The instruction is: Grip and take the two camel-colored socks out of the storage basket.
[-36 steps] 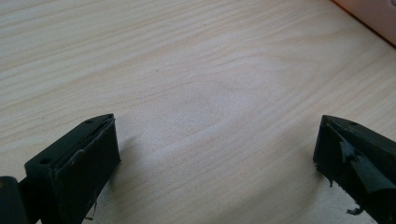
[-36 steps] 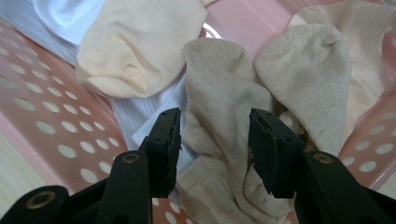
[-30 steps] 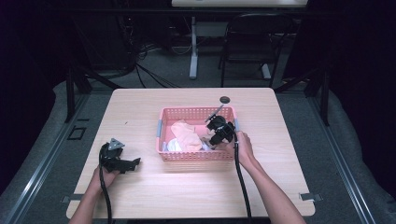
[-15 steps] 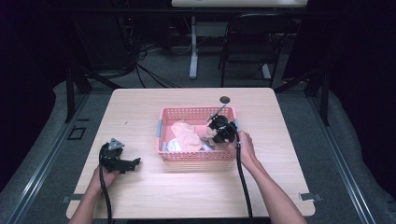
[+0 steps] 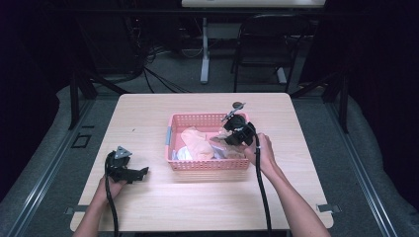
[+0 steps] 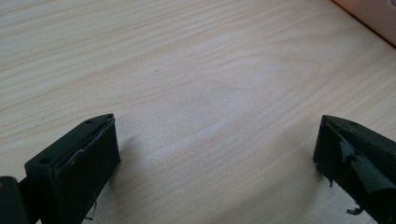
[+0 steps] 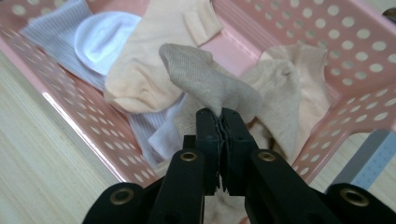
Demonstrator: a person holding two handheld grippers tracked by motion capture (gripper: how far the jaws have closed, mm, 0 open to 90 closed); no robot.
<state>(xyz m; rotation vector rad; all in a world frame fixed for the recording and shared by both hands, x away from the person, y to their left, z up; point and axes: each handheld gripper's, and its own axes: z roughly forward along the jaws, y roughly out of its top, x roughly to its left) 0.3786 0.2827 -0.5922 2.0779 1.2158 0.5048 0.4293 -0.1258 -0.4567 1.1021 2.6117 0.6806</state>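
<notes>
Right gripper view gives us the pink basket (image 7: 70, 126), holding a peach sock (image 7: 154, 60), white and grey ribbed cloth (image 7: 100, 39) and a beige sock (image 7: 205, 79). Our right gripper (image 7: 222, 122) is pinching that knitted beige sock above the pile. Our left gripper (image 6: 215, 154) rests spread wide on the surface (image 6: 187, 70).
</notes>
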